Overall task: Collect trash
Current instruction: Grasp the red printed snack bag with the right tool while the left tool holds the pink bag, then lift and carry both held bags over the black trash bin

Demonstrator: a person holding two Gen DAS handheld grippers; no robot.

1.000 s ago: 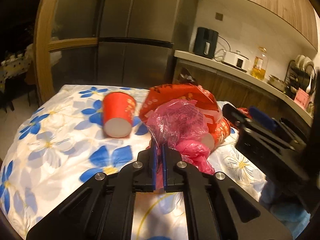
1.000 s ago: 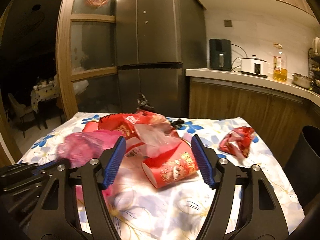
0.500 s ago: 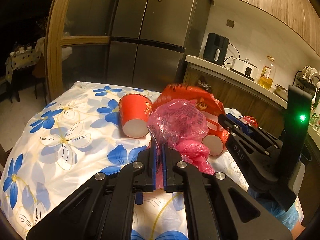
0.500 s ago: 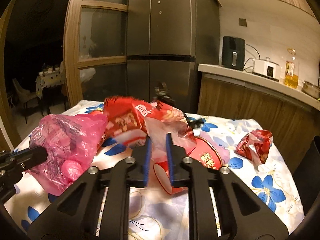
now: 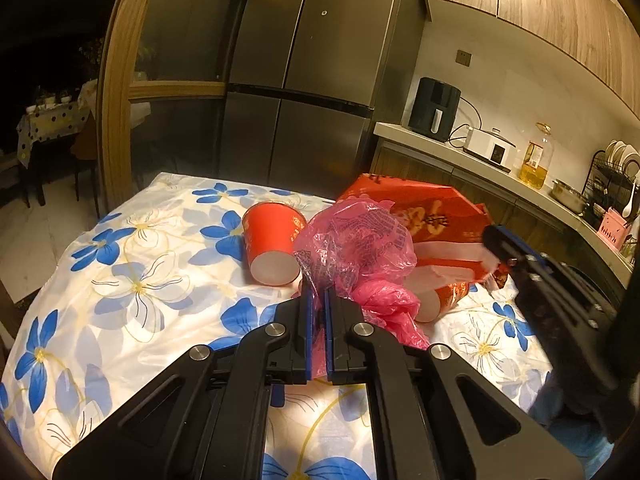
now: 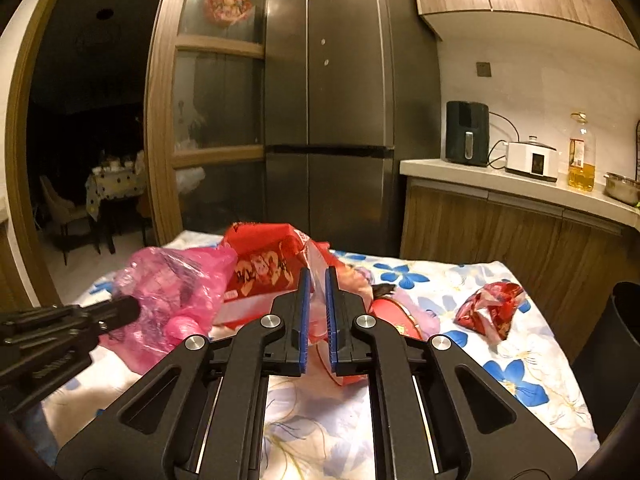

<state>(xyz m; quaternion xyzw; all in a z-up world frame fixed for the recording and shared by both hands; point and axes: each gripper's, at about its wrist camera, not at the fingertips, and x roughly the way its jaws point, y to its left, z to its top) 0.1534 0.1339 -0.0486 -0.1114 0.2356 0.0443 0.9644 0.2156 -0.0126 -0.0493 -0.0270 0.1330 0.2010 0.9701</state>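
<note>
On the table with the blue-flower cloth [image 5: 132, 280], the left gripper [image 5: 317, 312] has its blue pads pressed together on a fold of the pink plastic bag [image 5: 352, 248], which stands bunched up just in front of it. The right gripper [image 6: 316, 292] has come down to a narrow gap and is pinching the clear and red edge of the big red wrapper [image 6: 264, 268]; in the left camera this same gripper [image 5: 496, 246] shows from the side, its tip on the white edge of the wrapper [image 5: 432, 212], which is held up over the table.

Only the left view shows the red paper cup [image 5: 272, 250] that lies on its side with the white bottom toward the camera, touching the pink bag on its left. It shows also part of a second red cup [image 5: 444, 300] lying under the wrapper. In the right view this second cup [image 6: 394, 314] is seen only partly behind the fingers, and the first cup is hidden behind the bag [image 6: 176, 284].

Only the right view shows a crumpled red wrapper [image 6: 492, 308] lying alone on the cloth, well apart to the right, and the dark bin [image 6: 616, 344] beside the table's right edge. The left gripper [image 6: 124, 310] appears there at the left, its tip against the pink bag.
</note>
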